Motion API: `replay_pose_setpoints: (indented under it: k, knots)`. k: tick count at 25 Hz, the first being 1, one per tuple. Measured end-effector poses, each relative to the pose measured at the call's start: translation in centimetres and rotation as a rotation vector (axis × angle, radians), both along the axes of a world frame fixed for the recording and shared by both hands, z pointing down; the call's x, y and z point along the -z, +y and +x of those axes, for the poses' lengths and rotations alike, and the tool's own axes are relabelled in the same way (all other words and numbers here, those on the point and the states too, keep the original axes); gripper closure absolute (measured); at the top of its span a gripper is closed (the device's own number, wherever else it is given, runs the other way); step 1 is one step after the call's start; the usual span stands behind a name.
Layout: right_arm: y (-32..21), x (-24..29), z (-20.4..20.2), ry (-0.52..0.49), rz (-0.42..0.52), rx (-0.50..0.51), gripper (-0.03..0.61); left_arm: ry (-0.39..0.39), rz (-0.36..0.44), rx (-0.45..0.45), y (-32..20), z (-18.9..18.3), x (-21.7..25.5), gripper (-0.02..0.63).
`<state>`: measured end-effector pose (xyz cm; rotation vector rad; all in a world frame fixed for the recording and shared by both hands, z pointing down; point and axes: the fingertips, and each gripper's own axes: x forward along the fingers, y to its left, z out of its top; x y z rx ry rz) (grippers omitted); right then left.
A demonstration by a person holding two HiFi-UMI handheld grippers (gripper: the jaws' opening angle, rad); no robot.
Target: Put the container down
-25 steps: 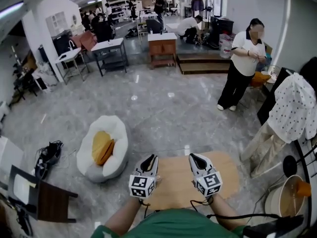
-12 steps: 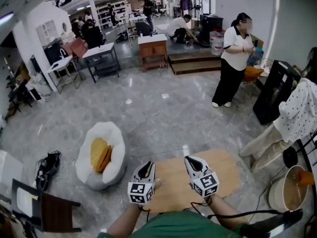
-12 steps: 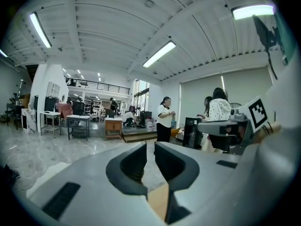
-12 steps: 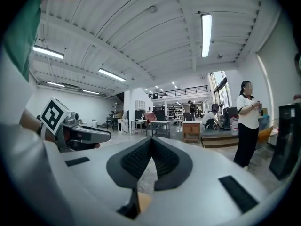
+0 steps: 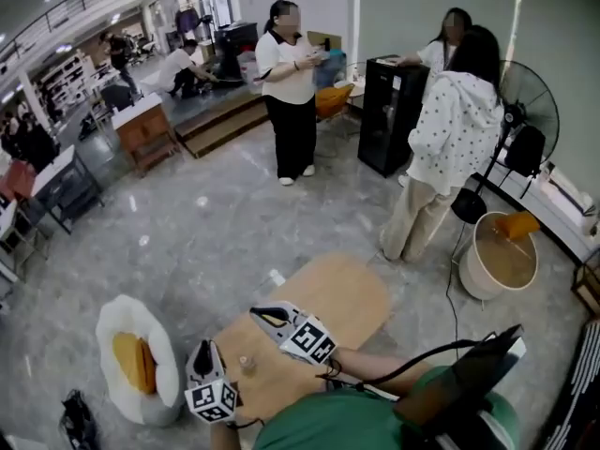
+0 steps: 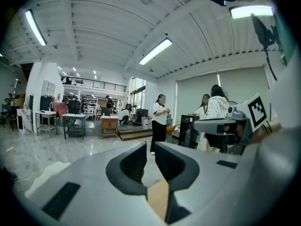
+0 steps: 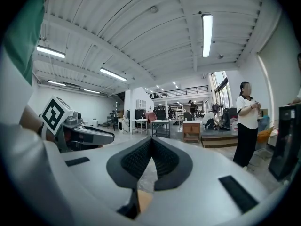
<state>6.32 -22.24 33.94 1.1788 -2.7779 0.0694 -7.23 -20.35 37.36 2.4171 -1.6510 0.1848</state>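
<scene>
A small pale container [image 5: 246, 365] stands upright on the low wooden table [image 5: 328, 298], free of both grippers. My left gripper [image 5: 203, 348] hovers just left of it near the table's left edge, its jaws together with nothing between them [image 6: 150, 147]. My right gripper [image 5: 255, 312] reaches in from the right and points left, a little beyond the container; its fingertips meet and it holds nothing [image 7: 151, 140]. Each gripper view shows the other gripper: the right gripper [image 6: 225, 126] and the left gripper [image 7: 87, 135]. The container does not show in either gripper view.
A white beanbag with a yellow cushion [image 5: 131, 364] lies left of the table. A person in a dotted top [image 5: 441, 148] stands just beyond the table. A round tub [image 5: 499, 256], a fan [image 5: 527, 111] and a black cabinet [image 5: 394, 111] are at right.
The head view has swung right and the table now sits skewed. Both grippers have shifted left, the right one turning to point left. The small container now shows between them.
</scene>
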Motion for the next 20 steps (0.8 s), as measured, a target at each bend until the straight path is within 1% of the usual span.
replay_pose_setpoints:
  k: [3, 7, 11, 13, 16, 20]
  knots:
    - [0.9, 0.0, 2.0, 0.000, -0.003, -0.036, 0.565, 0.000, -0.001, -0.041, 0.2, 2.1, 0.0, 0.549]
    - [0.7, -0.3, 3.1, 0.006, 0.000, -0.073, 0.565, 0.004, 0.009, -0.082, -0.8, 3.3, 0.0, 0.549]
    - [1.6, -0.5, 6.3, 0.010, -0.009, -0.126, 0.565, 0.002, 0.009, -0.139, -0.6, 6.7, 0.1, 0.549]
    - [2.1, -0.7, 7.3, 0.012, -0.011, -0.147, 0.565, 0.003, 0.009, -0.162, -0.3, 7.8, 0.0, 0.549]
    - [1.7, -0.9, 7.2, 0.023, -0.004, -0.171, 0.565, 0.010, 0.011, -0.192, -1.1, 7.9, -0.3, 0.549]
    - [0.7, -1.0, 5.1, 0.025, -0.010, -0.189, 0.565, 0.000, -0.001, -0.214, -2.4, 5.9, -0.3, 0.549]
